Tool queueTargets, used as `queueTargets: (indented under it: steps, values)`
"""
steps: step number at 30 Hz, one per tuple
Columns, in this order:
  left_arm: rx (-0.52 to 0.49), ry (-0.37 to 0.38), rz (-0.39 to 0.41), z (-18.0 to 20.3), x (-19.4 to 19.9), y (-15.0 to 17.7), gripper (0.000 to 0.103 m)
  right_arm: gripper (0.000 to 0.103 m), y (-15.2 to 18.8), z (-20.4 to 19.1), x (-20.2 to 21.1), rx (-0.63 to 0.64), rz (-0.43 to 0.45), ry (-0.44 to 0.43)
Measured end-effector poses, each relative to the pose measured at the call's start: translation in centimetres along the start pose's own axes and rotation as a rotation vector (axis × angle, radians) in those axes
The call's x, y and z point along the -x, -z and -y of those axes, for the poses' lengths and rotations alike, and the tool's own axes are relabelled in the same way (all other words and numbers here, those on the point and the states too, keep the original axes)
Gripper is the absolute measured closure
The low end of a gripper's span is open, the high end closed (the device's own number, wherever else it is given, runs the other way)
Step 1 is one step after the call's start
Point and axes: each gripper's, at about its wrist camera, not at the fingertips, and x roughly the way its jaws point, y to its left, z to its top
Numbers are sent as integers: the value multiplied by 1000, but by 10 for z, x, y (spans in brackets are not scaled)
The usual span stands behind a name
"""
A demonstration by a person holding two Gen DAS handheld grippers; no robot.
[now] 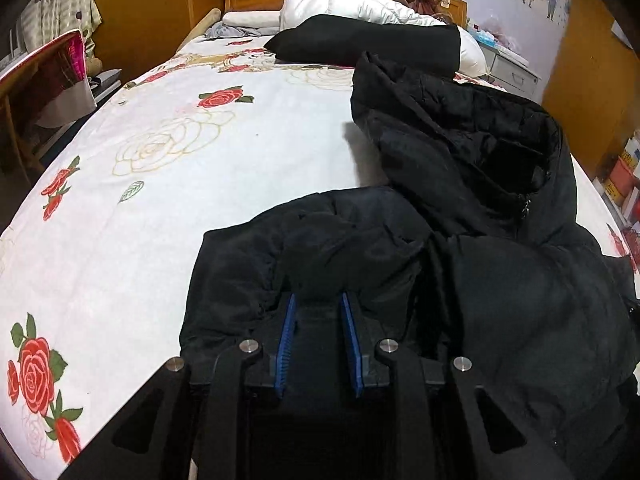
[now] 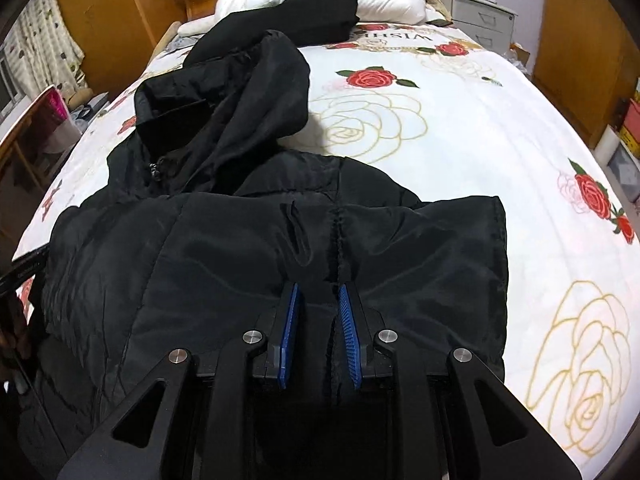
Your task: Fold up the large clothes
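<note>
- The black padded jacket (image 2: 280,248) lies on the rose-print bedsheet (image 2: 500,128), its long axis running from the near edge toward the headboard, with the hood (image 2: 240,92) crumpled at the far end.
- The right gripper (image 2: 318,292) has its jaws narrow, the blue pads pinching a ridge of jacket cloth beside a seam — the folded panel spreads ahead toward 12 o'clock.
- The left gripper (image 1: 318,300) is likewise narrow, nipping a bunched fold of the jacket (image 1: 500,280); the bulk of the garment sits at 2 o'clock from it, the hood (image 1: 460,132) farther along that line.
- Both hands hold the near end about equally close, so the coming move likely turns on carrying that end along the long axis, toward the hood.
- The black pillow (image 1: 360,40) lies well beyond, at 12 o'clock.
</note>
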Motion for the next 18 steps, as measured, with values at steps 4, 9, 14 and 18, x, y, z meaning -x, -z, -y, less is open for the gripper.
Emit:
queueTargets:
  steps: [4, 9, 14, 18]
  values:
    - [4, 4, 9, 0, 22, 0, 78, 80, -2, -2, 23, -16, 11, 2]
    - [37, 82, 94, 8, 74, 8, 78, 80, 13, -20, 57, 3, 48, -56]
    - [-60, 135, 60, 46, 70, 26, 78, 80, 36, -39, 32, 56, -39, -51]
    - [-24, 149, -78, 49, 29, 46, 78, 80, 39, -38, 26, 58, -47, -47]
